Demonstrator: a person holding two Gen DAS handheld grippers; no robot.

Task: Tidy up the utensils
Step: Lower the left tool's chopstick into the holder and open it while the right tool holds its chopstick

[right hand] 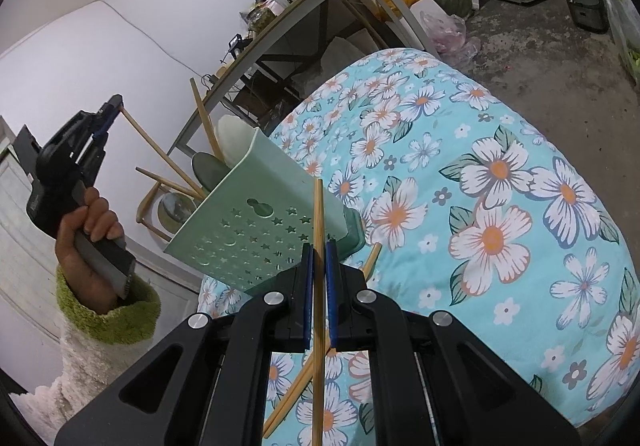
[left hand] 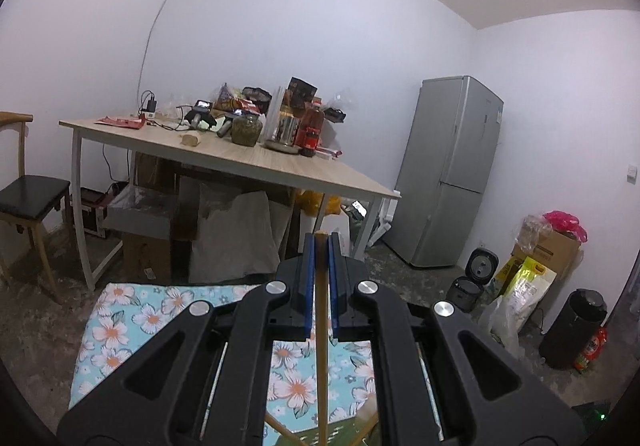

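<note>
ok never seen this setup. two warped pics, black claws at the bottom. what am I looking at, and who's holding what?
No robot: a person carries a handheld two-finger gripper in each hand, each with a fisheye camera looking along its fingers. One picture is the left gripper's view, toward a cluttered wooden table. The other is the right gripper's view, down at a floral cloth bearing a green utensil holder and a loose chopstick. Each gripper is shut on one chopstick: left, right. The left hand shows in the right view.
</note>
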